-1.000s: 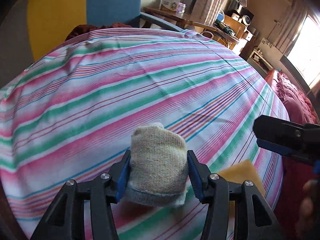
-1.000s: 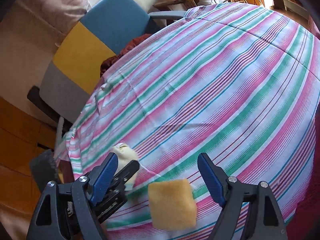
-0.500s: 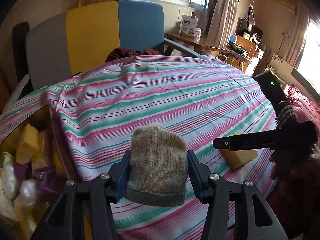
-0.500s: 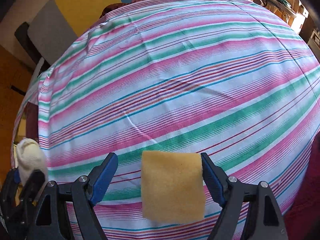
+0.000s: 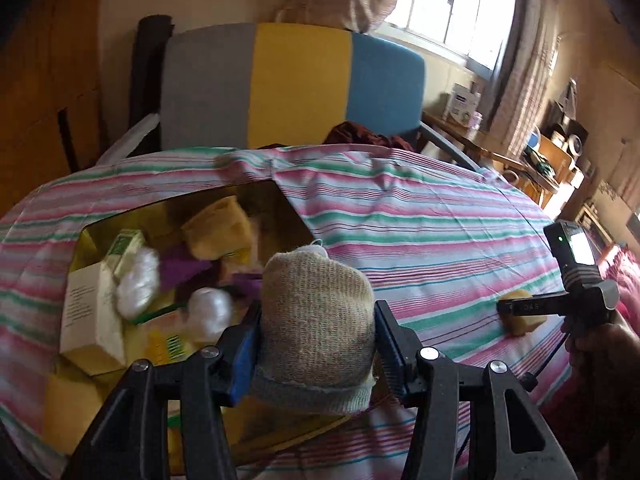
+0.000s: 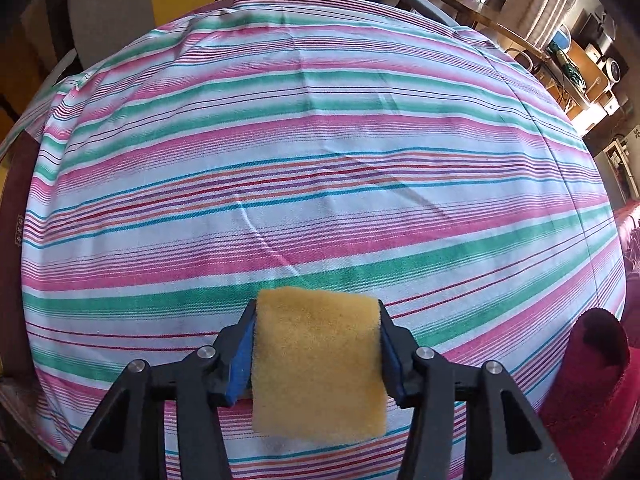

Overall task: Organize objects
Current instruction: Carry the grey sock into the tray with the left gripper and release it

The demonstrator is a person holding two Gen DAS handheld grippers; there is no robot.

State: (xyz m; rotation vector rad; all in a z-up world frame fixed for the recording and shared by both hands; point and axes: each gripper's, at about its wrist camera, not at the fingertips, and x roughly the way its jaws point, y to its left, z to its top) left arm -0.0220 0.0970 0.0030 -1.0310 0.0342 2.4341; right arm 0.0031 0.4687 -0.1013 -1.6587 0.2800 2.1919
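My left gripper (image 5: 316, 344) is shut on a rolled beige sock (image 5: 316, 320) and holds it in the air beside an open cardboard box (image 5: 288, 208). The box holds yellow sponges (image 5: 218, 228), small cartons and white bundles. My right gripper (image 6: 316, 344) points down at the striped cloth (image 6: 312, 160); its jaws are closing and their blue pads press both sides of a yellow sponge (image 6: 318, 364) lying on the cloth. The left wrist view shows that same right gripper (image 5: 516, 312) over the sponge (image 5: 522, 320) at the right edge, with a hand on its handle.
A chair (image 5: 296, 84) with grey, yellow and blue panels stands behind the table. A dark red cloth (image 5: 360, 136) lies on its seat. A red fabric (image 6: 596, 372) hangs at the table's near right. Cluttered wooden furniture (image 6: 576, 52) fills the far right.
My left gripper swung left and rose with the sock until the open box came into view. My right gripper tipped down over the yellow sponge and closed from wide open onto it.
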